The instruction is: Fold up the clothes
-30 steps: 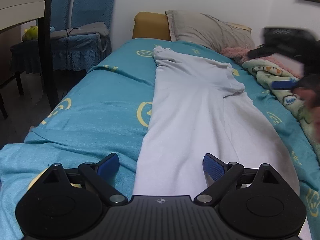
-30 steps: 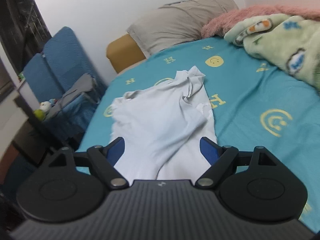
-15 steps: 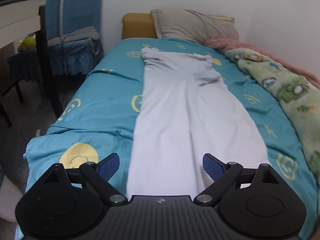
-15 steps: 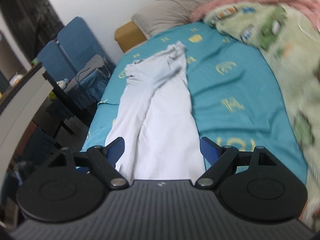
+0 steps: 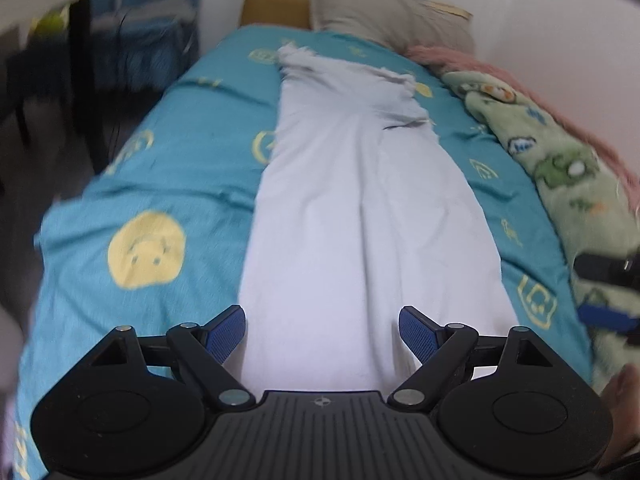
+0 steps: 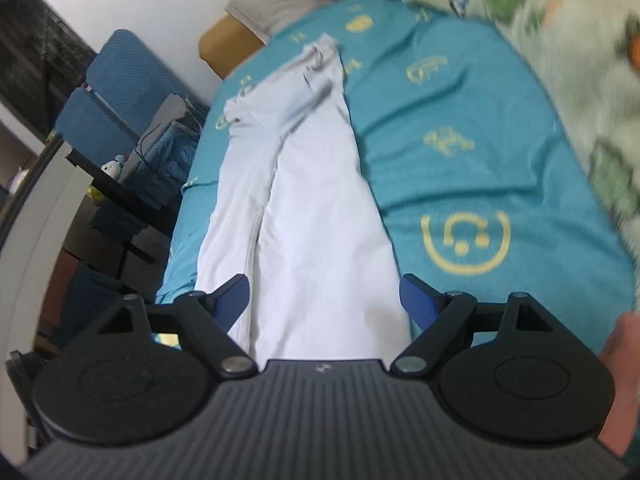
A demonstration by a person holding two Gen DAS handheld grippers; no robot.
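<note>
Both grippers open above the near hem of the white garment [image 5: 360, 208] laid lengthwise on the bed [image 5: 168, 152].

Your left gripper [image 5: 322, 330] has pulled back toward the foot of the bed since half a second ago: the smiley print now sits closer in view and your right gripper [image 5: 608, 296] has entered at the right edge. Your right gripper [image 6: 324, 294] has likewise closed on the hem. Jaws on both stand wide apart, holding nothing; whether the pads touch cloth, you cannot tell. The garment is folded into a long strip down the teal sheet, far end near the grey pillow [image 5: 384, 12]. A green blanket [image 5: 560, 160] lies along the wall side; blue chairs [image 6: 120, 92] stand beside the bed.
</note>
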